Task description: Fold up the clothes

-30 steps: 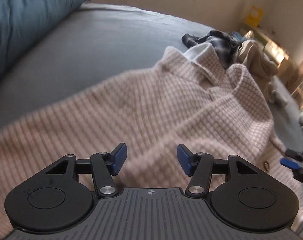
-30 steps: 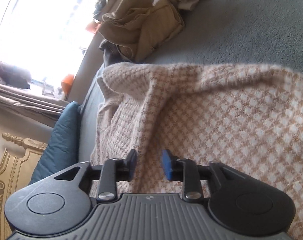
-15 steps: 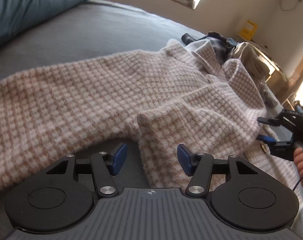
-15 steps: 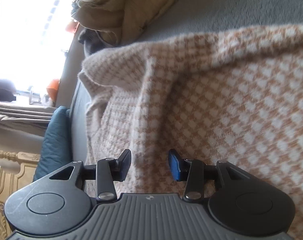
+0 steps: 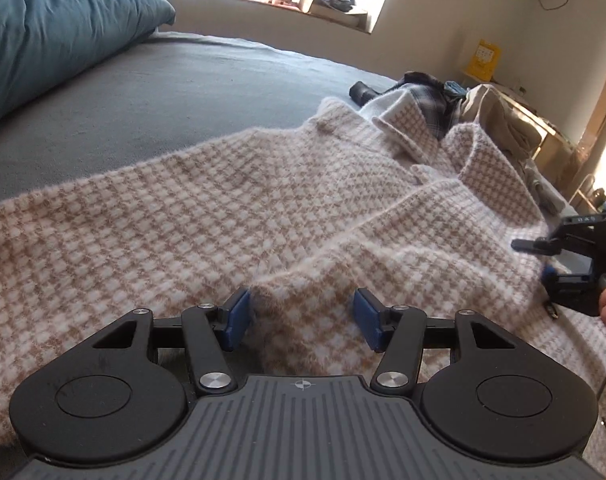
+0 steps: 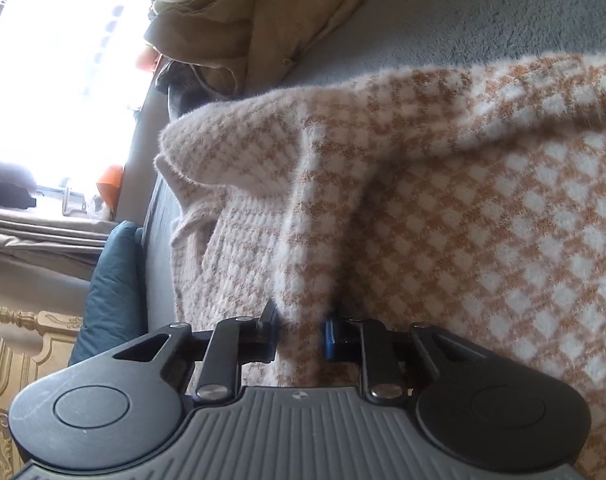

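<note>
Sweater (image 5: 231, 216) on bed (image 5: 183, 80) | clothes heap (image 6: 243, 20) beyond collar | right tongs (image 6: 301, 334) closing, pinching fold | left tongs (image 5: 299, 318) spread

Right gripper (image 6: 301, 334) low over the grey bed (image 6: 483, 20), its jaws just closing in on a raised fold of the checked beige-and-white sweater (image 6: 443, 208), and the fuzzy knit sits pinched between the blue pads. Sweater's spread wide beyond. Up top, a crumpled tan garment (image 6: 243, 20). Off to the side, a teal pillow (image 6: 111, 292) and a bright window (image 6: 55, 80).
</note>
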`<state>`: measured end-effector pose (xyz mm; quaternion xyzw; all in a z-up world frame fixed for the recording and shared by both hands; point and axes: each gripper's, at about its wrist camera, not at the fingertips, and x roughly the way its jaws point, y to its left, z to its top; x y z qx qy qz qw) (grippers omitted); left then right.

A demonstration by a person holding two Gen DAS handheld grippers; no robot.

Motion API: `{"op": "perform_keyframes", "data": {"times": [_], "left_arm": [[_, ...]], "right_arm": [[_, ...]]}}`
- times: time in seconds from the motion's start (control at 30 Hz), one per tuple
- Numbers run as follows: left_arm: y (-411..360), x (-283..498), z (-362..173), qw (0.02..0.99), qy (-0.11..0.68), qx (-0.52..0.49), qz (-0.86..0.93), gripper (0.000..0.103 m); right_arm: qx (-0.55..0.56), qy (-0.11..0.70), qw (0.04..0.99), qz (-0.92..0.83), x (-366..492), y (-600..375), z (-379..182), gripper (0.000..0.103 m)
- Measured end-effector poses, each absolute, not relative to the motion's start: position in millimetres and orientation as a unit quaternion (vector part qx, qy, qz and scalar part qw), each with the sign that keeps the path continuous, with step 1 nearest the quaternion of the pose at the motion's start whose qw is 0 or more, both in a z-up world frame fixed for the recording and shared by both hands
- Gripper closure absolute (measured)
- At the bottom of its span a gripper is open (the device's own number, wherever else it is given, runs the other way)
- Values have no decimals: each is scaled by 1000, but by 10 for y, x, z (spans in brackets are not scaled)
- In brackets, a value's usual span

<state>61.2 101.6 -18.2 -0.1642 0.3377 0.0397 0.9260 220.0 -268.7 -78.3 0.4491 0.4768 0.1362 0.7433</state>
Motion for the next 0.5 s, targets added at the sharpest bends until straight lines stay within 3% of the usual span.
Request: {"op": "perform_keyframes", "data": {"times": [0.17,0.23,0.27,0.5], "left_arm": [[993,548,-140,933,321,-158,39,65],[989,522,-118,935,313,-162,33,86],[989,514,-107,936,309,-165,29,91],[907,770,57,955,258,-146,24,95]], "right_arm": [[447,468,750,137,2164,-2697,-773,87],[441,465,755,138,2165,-2684,-750,88],[439,463,758,139,2169,-2680,-734,88],[441,439,771,134,2221,-2742,-628,90]]}}
